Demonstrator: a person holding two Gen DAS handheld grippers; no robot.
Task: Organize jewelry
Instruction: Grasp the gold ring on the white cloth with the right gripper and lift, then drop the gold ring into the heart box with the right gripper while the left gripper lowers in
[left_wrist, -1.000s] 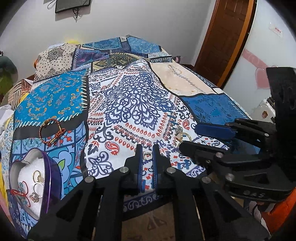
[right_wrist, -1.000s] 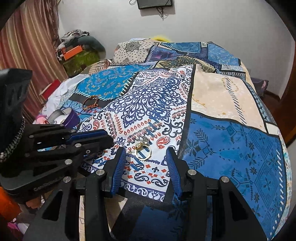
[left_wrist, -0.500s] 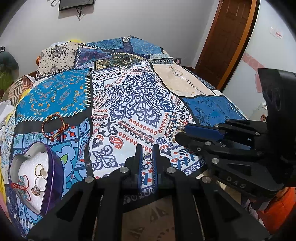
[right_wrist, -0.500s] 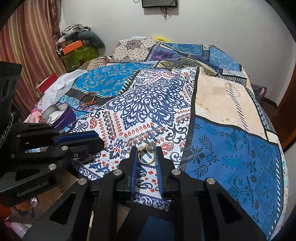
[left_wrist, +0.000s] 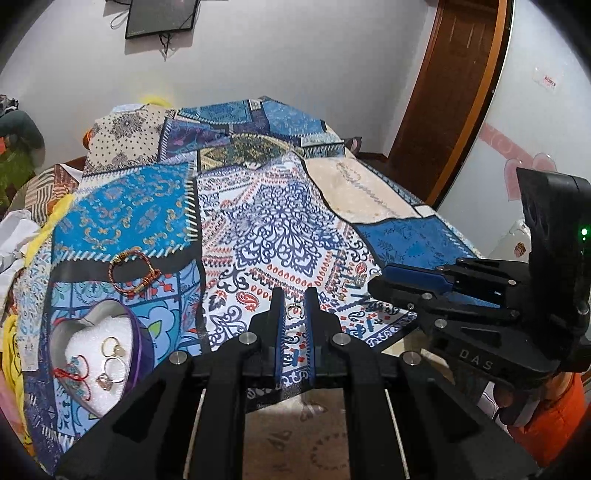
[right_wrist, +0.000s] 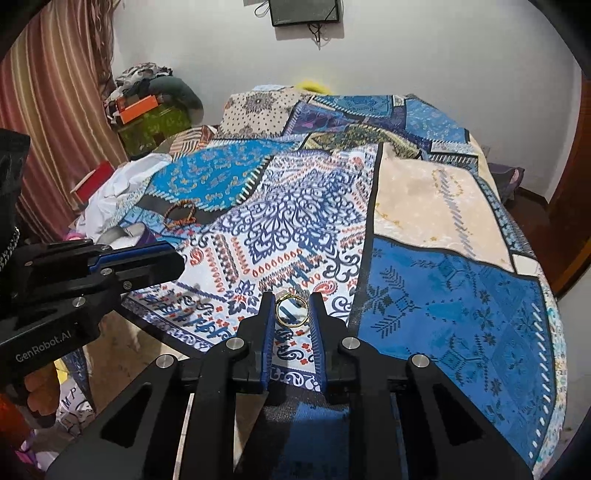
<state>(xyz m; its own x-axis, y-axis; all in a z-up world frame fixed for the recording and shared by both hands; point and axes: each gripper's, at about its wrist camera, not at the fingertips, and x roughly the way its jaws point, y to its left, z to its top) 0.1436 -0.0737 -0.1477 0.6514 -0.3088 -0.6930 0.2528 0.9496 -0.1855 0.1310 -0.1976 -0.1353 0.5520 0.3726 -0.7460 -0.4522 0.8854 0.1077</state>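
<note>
Jewelry's split up right now: the left gripper (left_wrist: 294, 312) is pinched on a small silver ring (left_wrist: 294, 311), and the right gripper (right_wrist: 291, 311) is clamped on a bigger gold ring (right_wrist: 291, 311), both held over the near edge of the patterned bedspread (left_wrist: 280, 221). Over at 8 o'clock in the left view sits a heart-shaped purple box (left_wrist: 137, 341) with a couple more rings (left_wrist: 110, 360) and a red string bracelet (left_wrist: 75, 371) on white foam. A braided bracelet (left_wrist: 133, 271) lies on the spread just beyond it, around 10 o'clock.

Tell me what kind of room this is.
Most likely a bedroom: a bed under a patchwork bedspread, a wooden door, and a small wall-mounted screen.
</note>
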